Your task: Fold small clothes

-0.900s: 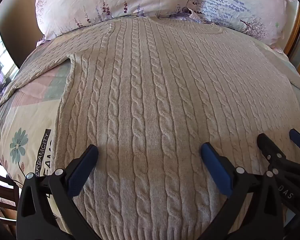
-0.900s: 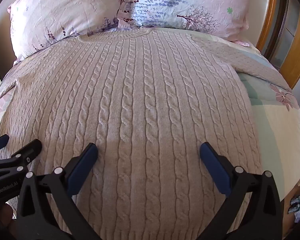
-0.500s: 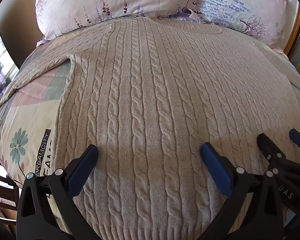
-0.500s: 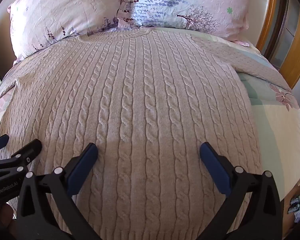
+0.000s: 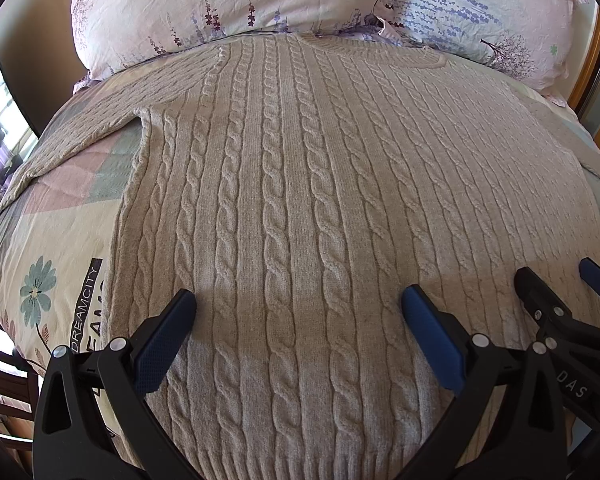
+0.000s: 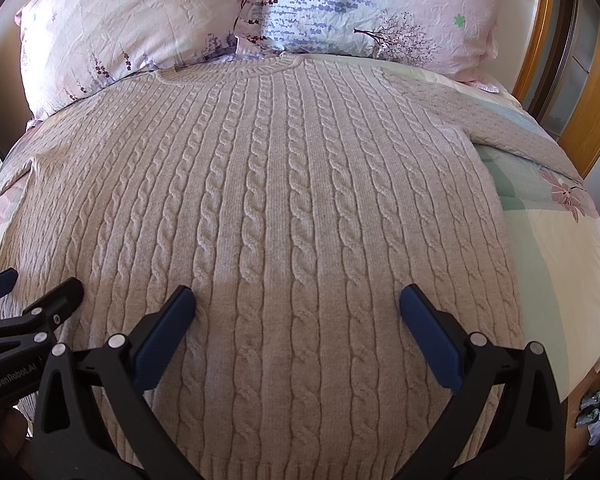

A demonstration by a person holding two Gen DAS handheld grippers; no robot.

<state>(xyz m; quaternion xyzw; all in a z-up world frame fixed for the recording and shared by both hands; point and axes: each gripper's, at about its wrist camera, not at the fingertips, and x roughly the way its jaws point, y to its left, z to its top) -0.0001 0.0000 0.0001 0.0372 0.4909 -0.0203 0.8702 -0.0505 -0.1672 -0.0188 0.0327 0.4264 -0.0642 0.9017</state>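
A: From the left wrist view, where is the garment?

B: The cable-knit sweater (image 5: 300,208) lies flat and face up on the bed (image 5: 60,248), collar toward the floral pillows (image 5: 220,4), one sleeve (image 5: 84,136) angled out over the quilt. The left tongs (image 5: 298,308) hang over its lower body, near the ribbed hem, spread wide and holding nothing. The right tongs (image 5: 560,280) show at the right edge; their arms also look apart.

A: And the right wrist view?

B: Same sweater (image 6: 300,200), with its other sleeve (image 6: 512,128) running toward the wooden bed frame (image 6: 540,40). The right tongs (image 6: 298,306) are wide open and empty, over the hem area. The left tongs (image 6: 32,284) peek in at the left.

A: How will it handle?

B: I'd judge it soft, thick and fairly heavy for knitwear. It should drape and stretch rather than slip, and the quilt may drag against it. The raised cables give good purchase.

A: Where to take hold?

B: Probably at a cuff or shoulder edge to bring a sleeve across, or at the two hem corners. The ribbing is firmer, so it should distort less than the loose middle.
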